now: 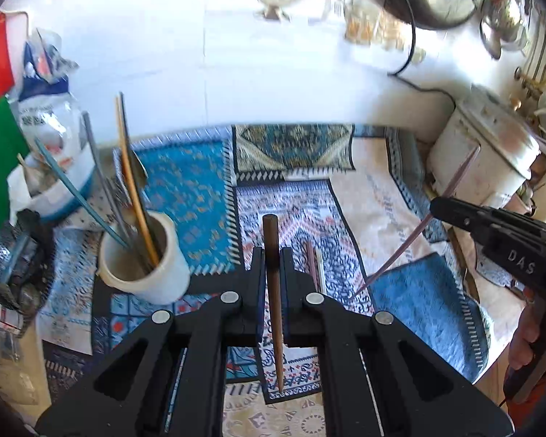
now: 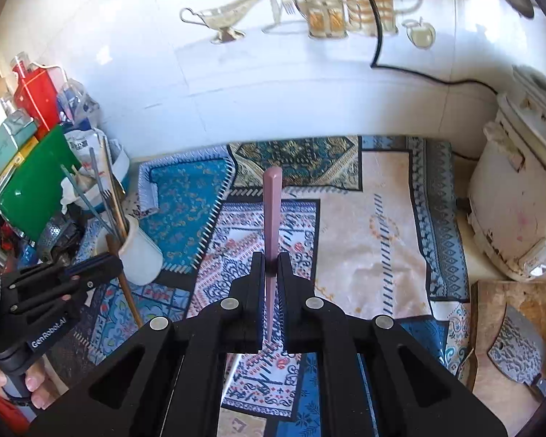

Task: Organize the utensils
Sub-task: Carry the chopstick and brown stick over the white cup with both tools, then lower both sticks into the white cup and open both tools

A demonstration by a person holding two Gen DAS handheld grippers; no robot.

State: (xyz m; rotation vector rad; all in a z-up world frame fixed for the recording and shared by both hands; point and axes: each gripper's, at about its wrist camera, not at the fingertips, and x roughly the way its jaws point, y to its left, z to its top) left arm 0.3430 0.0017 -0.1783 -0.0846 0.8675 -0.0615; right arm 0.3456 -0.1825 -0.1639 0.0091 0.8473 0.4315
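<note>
- Left gripper [image 1: 272,255]: fingers closed tight on a dark brown chopstick [image 1: 273,276], held mid-shaft. The blunt end stands beyond the fingertips; the tapered end runs back between the fingers toward the camera.
- Right gripper [image 2: 272,260]: fingers closed tight on a pink chopstick [image 2: 272,218], gripped near its tapered half. The thick end projects well past the fingertips.
- White holder cup [image 1: 145,255]: stands ahead and left of the left fingers, on the patterned cloth [image 1: 382,200]. It holds several chopsticks [image 1: 134,189], all leaning left.
- Two loose chopsticks [image 1: 315,262]: lie on the cloth just right of the left fingers, partly hidden by the right finger.
- From the right wrist view, the left gripper and its brown chopstick sit just beside the cup.
- Cleaver [image 2: 517,346]: rests on a wooden board [image 2: 491,298], right of the right fingers.
- White cooker [image 2: 520,211]: ahead and far right.
</note>
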